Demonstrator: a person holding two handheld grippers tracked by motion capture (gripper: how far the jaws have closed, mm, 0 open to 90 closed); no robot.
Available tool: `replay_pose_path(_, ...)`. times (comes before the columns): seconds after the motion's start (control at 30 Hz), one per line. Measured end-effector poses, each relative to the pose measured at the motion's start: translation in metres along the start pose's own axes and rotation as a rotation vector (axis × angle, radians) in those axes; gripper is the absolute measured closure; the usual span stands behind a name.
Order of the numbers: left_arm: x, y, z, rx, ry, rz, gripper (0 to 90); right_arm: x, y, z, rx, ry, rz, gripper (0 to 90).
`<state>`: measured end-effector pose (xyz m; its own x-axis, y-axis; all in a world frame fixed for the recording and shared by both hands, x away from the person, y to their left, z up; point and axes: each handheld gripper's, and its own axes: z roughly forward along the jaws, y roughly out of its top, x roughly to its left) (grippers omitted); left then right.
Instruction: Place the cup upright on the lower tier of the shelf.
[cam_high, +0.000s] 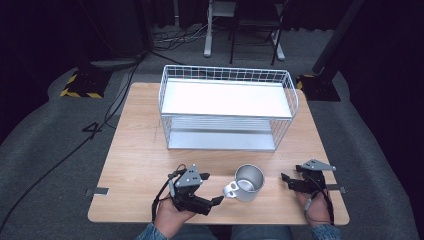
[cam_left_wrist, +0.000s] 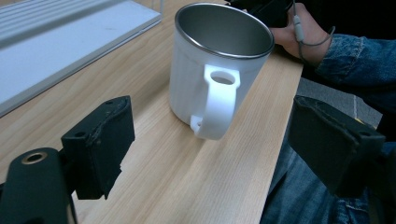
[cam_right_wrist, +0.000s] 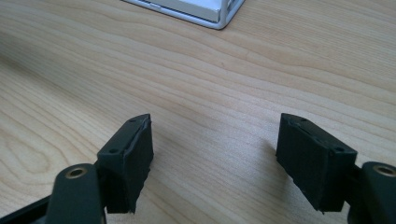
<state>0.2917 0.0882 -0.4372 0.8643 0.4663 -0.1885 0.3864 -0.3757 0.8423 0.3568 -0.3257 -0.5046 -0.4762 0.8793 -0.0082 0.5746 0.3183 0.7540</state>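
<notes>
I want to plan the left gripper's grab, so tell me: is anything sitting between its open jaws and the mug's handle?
Nothing visible does. The left gripper points at the mug with jaws open, and the white handle faces it across bare wooden table. The wire rack stands farther back, out of that path.

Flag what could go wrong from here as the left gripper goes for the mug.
The mug stands near the table's front edge; a sideways nudge from the open left gripper might push it off. Its handle is narrow and smooth, so the fingers may slip or twist it. The right gripper waits open, apart from the mug, unable to steady it.
</notes>
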Motion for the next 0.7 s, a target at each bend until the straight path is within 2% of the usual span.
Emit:
replay_pose_path(0.2,-0.005,-0.001,0.016,0.006,-0.014,0.009,15.4,0.000,0.000,0.000,0.000,-0.001,0.000,27.5)
replay_pose_path(0.5,-0.005,-0.004,0.035,0.030,-0.032,0.014,16.6,0.000,0.000,0.000,-0.001,-0.003,-0.004,27.4)
replay_pose_path(0.7,-0.004,-0.003,0.042,0.030,-0.045,0.018,25.3,0.000,0.000,0.000,-0.001,-0.008,-0.005,27.0)
